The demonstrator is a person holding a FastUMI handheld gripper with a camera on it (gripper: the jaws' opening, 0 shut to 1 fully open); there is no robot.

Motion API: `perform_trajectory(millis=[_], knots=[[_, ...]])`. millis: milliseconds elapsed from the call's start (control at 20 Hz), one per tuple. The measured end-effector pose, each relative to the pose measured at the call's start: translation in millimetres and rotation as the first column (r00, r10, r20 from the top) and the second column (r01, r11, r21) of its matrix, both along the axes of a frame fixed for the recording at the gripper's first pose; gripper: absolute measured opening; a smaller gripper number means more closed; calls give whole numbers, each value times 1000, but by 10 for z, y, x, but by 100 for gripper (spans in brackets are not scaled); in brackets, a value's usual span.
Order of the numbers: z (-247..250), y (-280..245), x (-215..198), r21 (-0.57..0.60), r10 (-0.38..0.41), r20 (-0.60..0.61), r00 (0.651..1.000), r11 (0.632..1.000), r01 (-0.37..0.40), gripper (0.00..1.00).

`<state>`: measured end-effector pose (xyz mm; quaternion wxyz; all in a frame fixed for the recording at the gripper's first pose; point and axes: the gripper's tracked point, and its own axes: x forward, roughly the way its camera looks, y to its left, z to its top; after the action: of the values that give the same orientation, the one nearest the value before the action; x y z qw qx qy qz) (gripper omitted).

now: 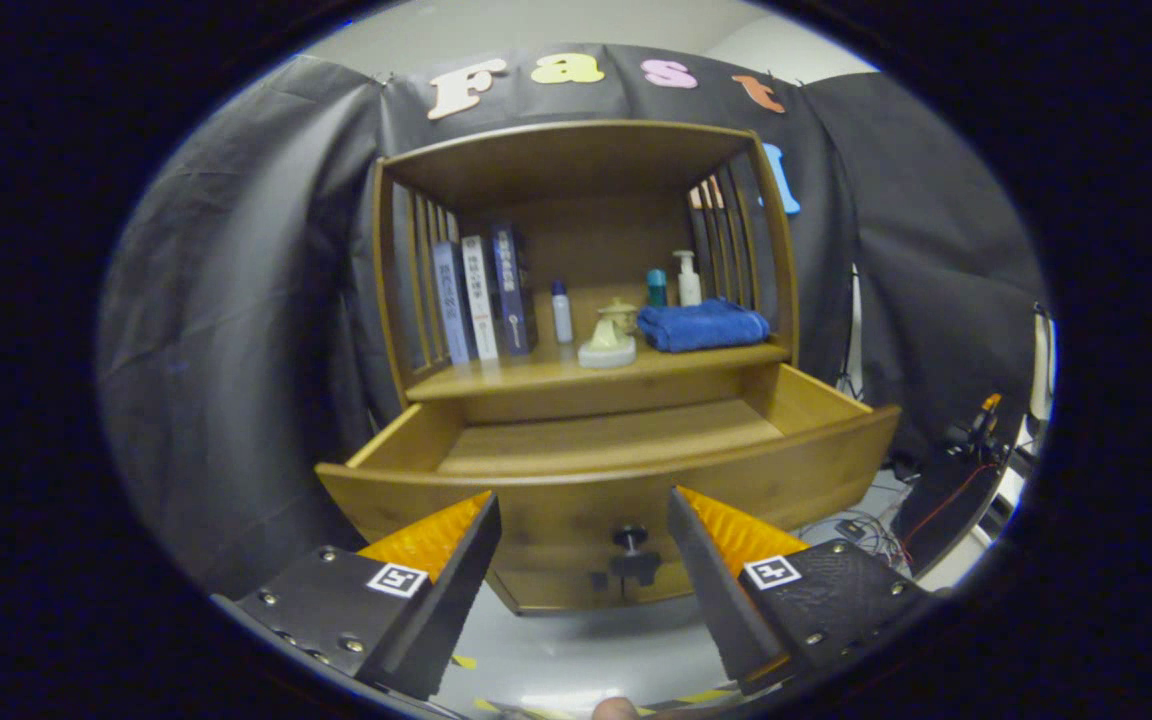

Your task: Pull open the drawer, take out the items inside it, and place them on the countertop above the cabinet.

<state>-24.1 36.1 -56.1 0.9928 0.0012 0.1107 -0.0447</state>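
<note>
Hand-held gripper (584, 520): fingers spread wide apart, holding nothing, poised just in front of the drawer face.
Drawer (596, 440): pulled out of the wooden cabinet (576, 160); its visible floor is bare wood.
Drawer knob (631, 540): dark, on the drawer front, between the two fingers and just ahead of them, not touched.
Bench (536, 378): the countertop above the drawer, inside the cabinet's open niche.
Books (481, 295): three, upright, at the left of the bench against the slatted side.
Small bottle (562, 312): white with blue cap, upright, right of the books.
Pale ornament (610, 338): cream-coloured, near the bench's front edge, centre.
Blue towel (701, 326): folded, at the right of the bench.
Pump bottle (687, 280): white, upright behind the towel.
Teal bottle (656, 287): just left of the pump bottle, behind the towel.
Cables (861, 530): loose on the floor, right of the cabinet.
</note>
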Motion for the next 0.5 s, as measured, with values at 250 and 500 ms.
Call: perform_trajectory(millis=[250, 500], knots=[[-397, -109, 67, -79, -23, 23, 999, 997, 24, 99], [-539, -205, 332, -108, -36, 23, 999, 993, 38, 99]])
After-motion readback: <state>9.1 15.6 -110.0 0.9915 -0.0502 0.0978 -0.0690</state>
